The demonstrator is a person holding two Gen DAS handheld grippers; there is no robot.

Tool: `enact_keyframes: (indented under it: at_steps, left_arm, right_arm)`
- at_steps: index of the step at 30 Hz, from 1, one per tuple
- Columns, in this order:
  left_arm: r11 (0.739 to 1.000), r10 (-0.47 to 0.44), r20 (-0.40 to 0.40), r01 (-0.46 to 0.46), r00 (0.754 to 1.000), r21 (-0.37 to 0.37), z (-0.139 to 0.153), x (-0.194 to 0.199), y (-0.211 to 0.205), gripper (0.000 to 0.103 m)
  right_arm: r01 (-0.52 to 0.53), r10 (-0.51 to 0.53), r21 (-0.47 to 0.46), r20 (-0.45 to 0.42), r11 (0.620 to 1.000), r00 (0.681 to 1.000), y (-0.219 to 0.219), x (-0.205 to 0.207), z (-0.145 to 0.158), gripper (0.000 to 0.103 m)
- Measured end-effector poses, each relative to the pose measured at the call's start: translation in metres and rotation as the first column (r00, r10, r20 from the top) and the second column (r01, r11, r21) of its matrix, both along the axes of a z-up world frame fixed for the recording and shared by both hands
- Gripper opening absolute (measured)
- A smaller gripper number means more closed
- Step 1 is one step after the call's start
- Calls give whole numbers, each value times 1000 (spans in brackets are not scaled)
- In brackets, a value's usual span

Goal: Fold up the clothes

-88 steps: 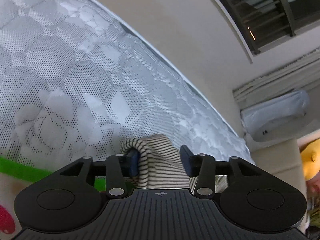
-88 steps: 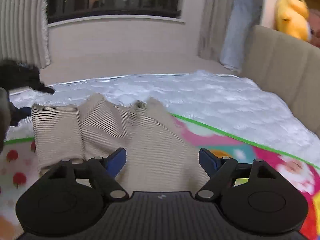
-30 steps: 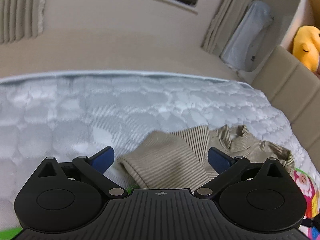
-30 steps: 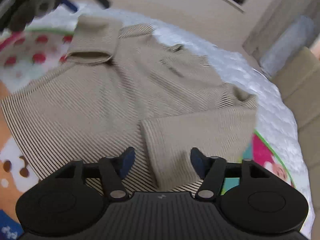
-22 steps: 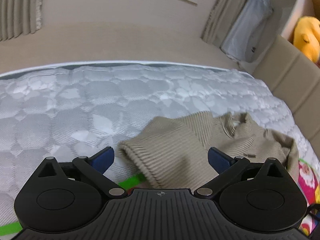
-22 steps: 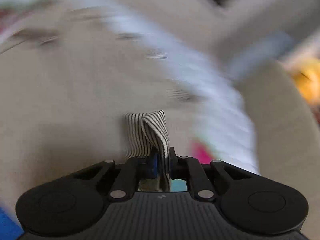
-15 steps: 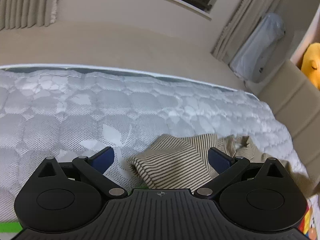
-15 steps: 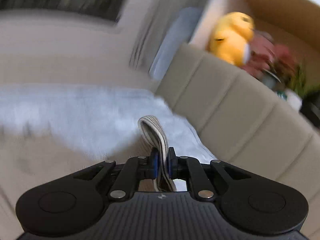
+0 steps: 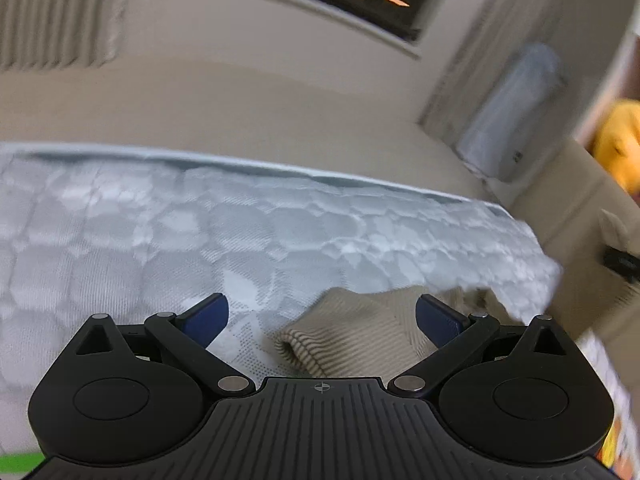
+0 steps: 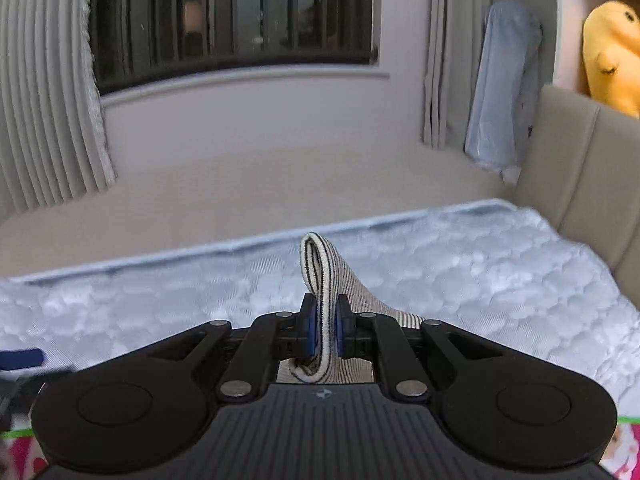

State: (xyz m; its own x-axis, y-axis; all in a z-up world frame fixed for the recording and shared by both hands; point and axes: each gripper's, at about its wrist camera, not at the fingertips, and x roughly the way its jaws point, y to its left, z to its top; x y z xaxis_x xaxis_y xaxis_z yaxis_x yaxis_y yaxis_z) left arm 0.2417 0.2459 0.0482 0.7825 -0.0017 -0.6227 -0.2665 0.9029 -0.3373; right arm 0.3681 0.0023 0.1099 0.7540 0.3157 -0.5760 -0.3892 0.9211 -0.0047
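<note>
A beige striped sweater lies on the white quilted mattress. In the left wrist view its sleeve cuff sits between and just below my open left gripper, whose blue pads stand wide apart and hold nothing. In the right wrist view my right gripper is shut on a folded edge of the striped sweater, which sticks up in a loop above the jaws over the mattress. The rest of the garment is hidden under the gripper body.
A beige padded headboard rises on the right, with a yellow plush toy above it. A wall, curtains and a barred window lie beyond the mattress edge. A colourful printed mat shows at the bottom corners.
My right gripper closed on the sweater's edge and lifted it, swinging to face the window. My left gripper let go of the sleeve earlier and stays open, drifting slightly over the cuff.
</note>
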Motion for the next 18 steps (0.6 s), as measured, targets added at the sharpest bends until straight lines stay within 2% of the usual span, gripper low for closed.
enact_keyframes:
  at_steps: [2,3,5,9,13,14,15,16,17,18]
  left_arm:
    - [994,-81,7,80,997,68,4,-6,-13,102]
    - [983,-136,0,135,991,128,2,-9,-27,102]
    - [939,-245,-24,243,969,245,-2,-14,-55,102]
    - [795,-431,-80,420,899,438,-17,-23,-107,102]
    - [662,-510,-165,508,844,552,-59,-19,-138,97]
    - [623,-527,-195,532,827,573,-71,-17,-145,88]
    - [614,-516,-208,528,831,588,-77,-12,-146,82]
    - [603,-504,-221,524,835,602,-82,-8,-147,70]
    - [593,-493,-234,520,838,615,-88,-3,-148,52]
    - [582,-481,-246,516,842,629,-94,1,-149,41]
  right_arm:
    - [8,-8,-19,-22,1000,1000,7,5,-13,9]
    - [11,-12,-28,-33,1000,999,10,7,-20,9]
    - [18,-21,-47,-54,999,998,17,11,-33,9]
    - [34,-34,-3,-79,999,996,7,11,-47,10]
    - [19,-18,5,-92,1000,996,-13,9,-48,10]
    - [15,-14,7,-95,1000,995,-18,9,-49,10]
    - [11,-10,8,-98,1000,995,-23,8,-49,10]
    - [6,-5,10,-101,1000,995,-28,8,-49,10]
    - [2,-1,12,-104,1000,995,-33,8,-50,10]
    - [-2,3,14,-107,1000,994,-38,7,-50,11]
